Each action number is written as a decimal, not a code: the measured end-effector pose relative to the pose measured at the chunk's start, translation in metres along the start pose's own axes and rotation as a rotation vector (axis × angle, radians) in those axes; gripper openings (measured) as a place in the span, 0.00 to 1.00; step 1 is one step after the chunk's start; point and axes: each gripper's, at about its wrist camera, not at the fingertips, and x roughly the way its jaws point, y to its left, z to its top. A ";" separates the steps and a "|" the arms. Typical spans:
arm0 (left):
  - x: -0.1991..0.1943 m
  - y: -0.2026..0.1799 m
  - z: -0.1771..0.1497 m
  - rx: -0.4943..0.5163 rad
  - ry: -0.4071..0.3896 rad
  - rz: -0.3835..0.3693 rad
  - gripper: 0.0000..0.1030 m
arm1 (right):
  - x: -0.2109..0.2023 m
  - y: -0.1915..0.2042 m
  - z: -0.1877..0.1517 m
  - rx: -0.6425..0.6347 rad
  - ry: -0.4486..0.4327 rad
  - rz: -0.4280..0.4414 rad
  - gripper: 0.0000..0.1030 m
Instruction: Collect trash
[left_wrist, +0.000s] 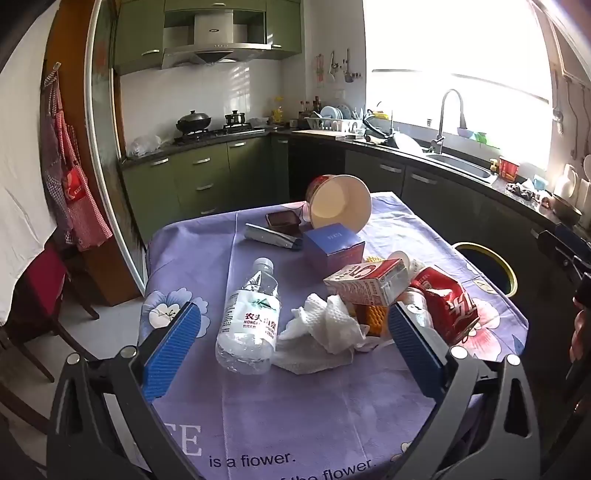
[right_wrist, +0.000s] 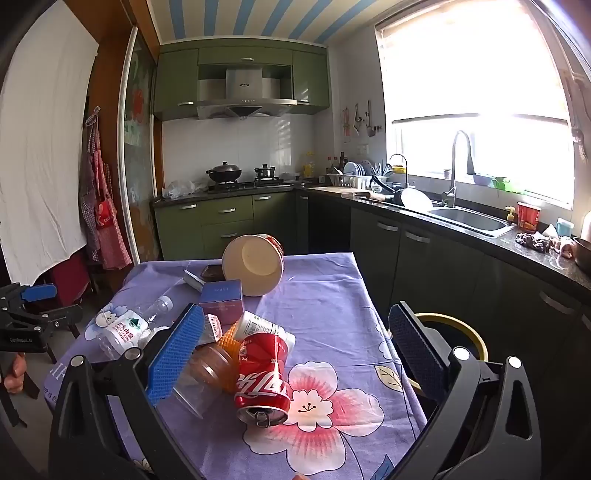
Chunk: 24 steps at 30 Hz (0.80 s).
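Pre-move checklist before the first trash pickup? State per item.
1. Left gripper open, nothing held: ok.
2. Right gripper open, nothing held: ok.
3. Red can lying on its side between the right fingers' line, not touched: ok.
4. Water bottle and crumpled tissue ahead of the left gripper, unobstructed: ok.
5. Bin beside the table's right edge, mouth open: ok.
6. Whether the bin has room inside: cannot tell.

Both wrist views face the littered table (left_wrist: 258, 406) closely, kitchen behind.
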 end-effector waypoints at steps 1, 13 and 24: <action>-0.001 -0.002 0.000 0.008 -0.007 0.002 0.94 | 0.000 0.000 0.000 0.001 0.003 0.000 0.96; -0.002 0.001 0.002 -0.019 -0.002 0.009 0.94 | 0.003 0.002 -0.005 -0.003 0.011 -0.003 0.96; -0.002 -0.001 0.005 -0.019 -0.002 0.002 0.94 | 0.004 -0.002 -0.003 0.003 0.021 -0.002 0.96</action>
